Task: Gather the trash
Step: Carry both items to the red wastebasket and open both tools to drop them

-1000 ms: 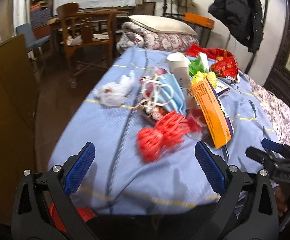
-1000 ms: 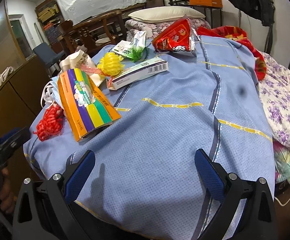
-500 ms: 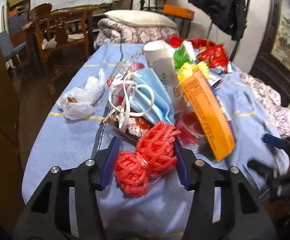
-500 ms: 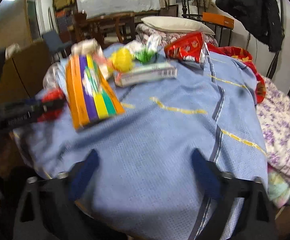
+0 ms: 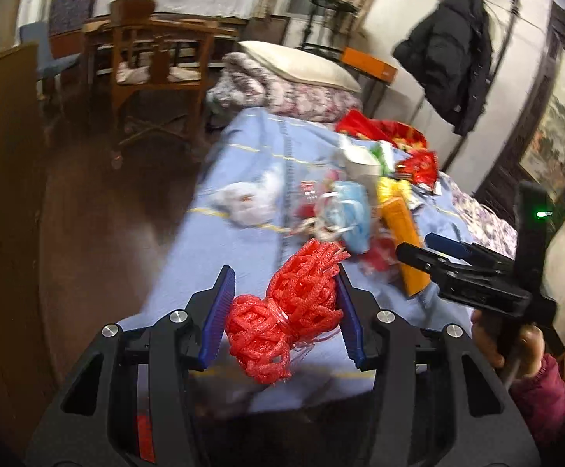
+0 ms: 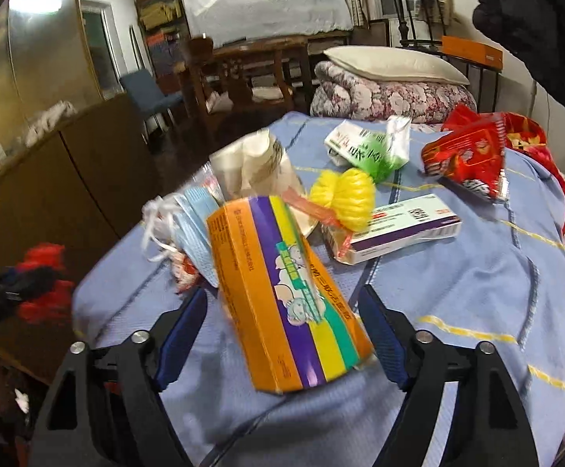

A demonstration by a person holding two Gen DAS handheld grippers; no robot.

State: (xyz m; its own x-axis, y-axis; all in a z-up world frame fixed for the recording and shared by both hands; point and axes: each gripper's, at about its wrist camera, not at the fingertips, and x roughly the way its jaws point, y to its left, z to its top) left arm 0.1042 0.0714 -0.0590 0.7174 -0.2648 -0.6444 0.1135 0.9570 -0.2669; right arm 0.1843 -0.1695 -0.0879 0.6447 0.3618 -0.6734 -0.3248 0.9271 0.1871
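A red foam net (image 5: 294, 311) hangs just above the near edge of the blue bedsheet (image 5: 243, 155), with my left gripper (image 5: 282, 272) shut on it and both blue pads pressed into its sides. It shows again, blurred, as the red net (image 6: 45, 253) at the left edge of the right wrist view. An orange box with purple, yellow and green stripes (image 6: 274, 264) lies lengthwise between the fingers of my right gripper (image 6: 282, 294), whose pads rest against its long sides. The left wrist view catches the right gripper (image 5: 422, 247) over that box, held by a hand (image 5: 527, 346).
More litter lies on the bed: blue face masks (image 6: 197, 225), a paper cup (image 6: 255, 163), a yellow net (image 6: 344, 198), a white medicine box (image 6: 403, 229), a green-and-white packet (image 6: 372, 148), a red snack bag (image 6: 465, 155), a white plastic bag (image 5: 247, 198). A wooden chair (image 5: 154, 74) and a brown cabinet (image 5: 2, 194) stand to the left.
My left gripper reached the red net, closed on it and drew it up and back towards the bed's edge. My right gripper moved forward over the orange box and its jaws narrowed onto it.
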